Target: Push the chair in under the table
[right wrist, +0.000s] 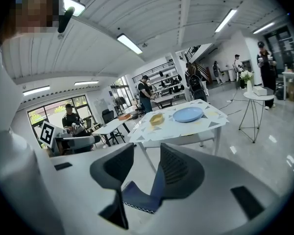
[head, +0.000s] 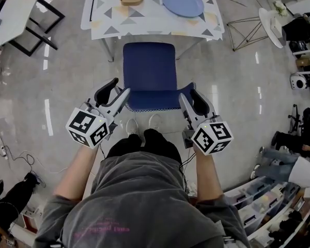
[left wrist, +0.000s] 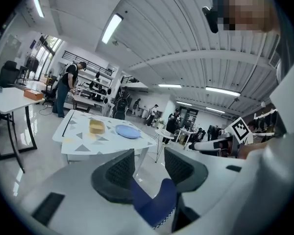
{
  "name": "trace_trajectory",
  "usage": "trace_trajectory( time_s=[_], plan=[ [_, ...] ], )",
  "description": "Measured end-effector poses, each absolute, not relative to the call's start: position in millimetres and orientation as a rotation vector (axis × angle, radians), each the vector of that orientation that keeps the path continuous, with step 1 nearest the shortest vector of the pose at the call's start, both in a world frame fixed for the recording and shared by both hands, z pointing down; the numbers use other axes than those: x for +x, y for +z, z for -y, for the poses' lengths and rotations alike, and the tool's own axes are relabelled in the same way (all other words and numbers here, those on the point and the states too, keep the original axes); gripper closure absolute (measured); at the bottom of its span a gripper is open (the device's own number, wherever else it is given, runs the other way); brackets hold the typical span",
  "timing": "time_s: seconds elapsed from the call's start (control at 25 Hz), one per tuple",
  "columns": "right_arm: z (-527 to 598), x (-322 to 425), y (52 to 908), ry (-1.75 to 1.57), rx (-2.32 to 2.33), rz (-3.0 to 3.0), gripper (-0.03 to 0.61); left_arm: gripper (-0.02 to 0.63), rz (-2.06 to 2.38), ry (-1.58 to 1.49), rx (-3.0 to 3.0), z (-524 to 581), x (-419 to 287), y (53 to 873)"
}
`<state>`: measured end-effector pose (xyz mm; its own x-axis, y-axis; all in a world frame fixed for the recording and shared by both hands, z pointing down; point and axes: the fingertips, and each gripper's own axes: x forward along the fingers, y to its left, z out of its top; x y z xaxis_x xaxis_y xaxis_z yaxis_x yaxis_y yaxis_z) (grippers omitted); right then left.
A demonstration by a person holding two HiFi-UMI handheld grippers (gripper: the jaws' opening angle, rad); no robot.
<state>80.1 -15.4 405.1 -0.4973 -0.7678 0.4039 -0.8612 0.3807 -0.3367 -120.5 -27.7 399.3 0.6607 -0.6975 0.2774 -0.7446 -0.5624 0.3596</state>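
So, with left claw (head: 120, 88) and right claw (head: 187, 91) open around the chair's back (head: 152, 99), I felt both should push evenly toward the worktop (head: 157, 27).

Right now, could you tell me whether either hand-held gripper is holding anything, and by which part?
Nothing is clamped: the left hand-held gripper and right hand-held gripper stand open astride the top corners of the blue chair backrest.

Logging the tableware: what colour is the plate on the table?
The plate is plain light blue, with no pattern; the head view shows it best.
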Motion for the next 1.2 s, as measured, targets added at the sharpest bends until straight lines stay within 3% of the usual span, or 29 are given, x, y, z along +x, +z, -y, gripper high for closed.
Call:
trace_trajectory(
  time_s=[1.2],
  plan=[
    [86, 198, 641, 0.94, 1.237, 1.904, 0.416, 0.416, 1.246, 0.656, 1.795, 42, -148, 643]
  ],
)
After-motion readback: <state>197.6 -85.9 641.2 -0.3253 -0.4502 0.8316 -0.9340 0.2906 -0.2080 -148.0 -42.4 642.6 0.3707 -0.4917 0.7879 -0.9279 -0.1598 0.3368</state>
